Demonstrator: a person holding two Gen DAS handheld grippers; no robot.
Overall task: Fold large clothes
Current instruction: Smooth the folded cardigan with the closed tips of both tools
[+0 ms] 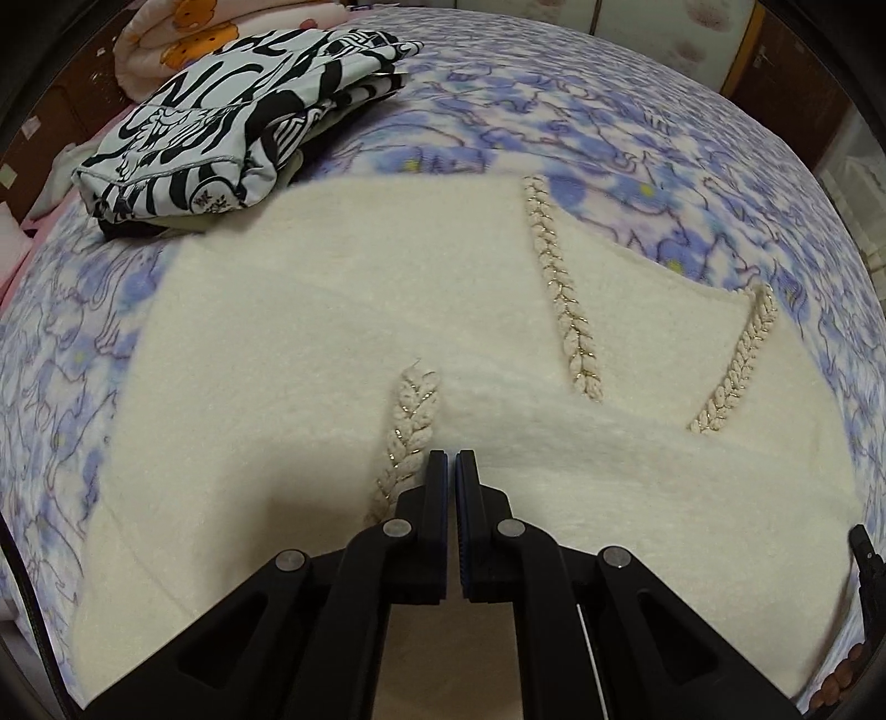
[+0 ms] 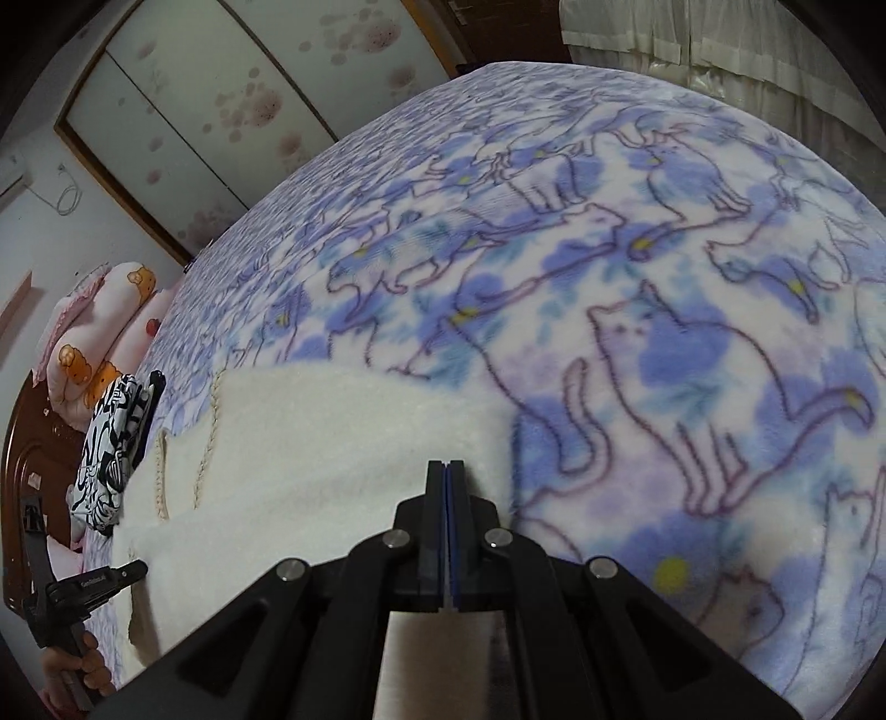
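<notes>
The cream knit garment lies spread flat on a bed covered by a blue-and-lilac cat-print blanket, its fuzzy surface crossed by braided trim strips with gold thread. At the far left of the left wrist view, a folded black-and-white patterned garment sits on the blanket with its near corner touching or just overlapping the cream knit's far-left edge; behind it a pink cartoon-bear pillow rests by the headboard. The left gripper hovers low over the knit just beside a braided strip, its fingers almost together with a thin gap between the blue pads; whether any fabric is pinched cannot be told. In the right wrist view, the left gripper shows at the far left edge, with the patterned garment and the pillow beyond it, and a dark wooden headboard behind. The cream knit fills the lower left, ending at a straight edge against the blanket. The right gripper sits at that right edge of the knit, pads pressed together; cream fabric shows beneath them, though a grip is not certain. Farther right lie open blanket and pale curtains.
</notes>
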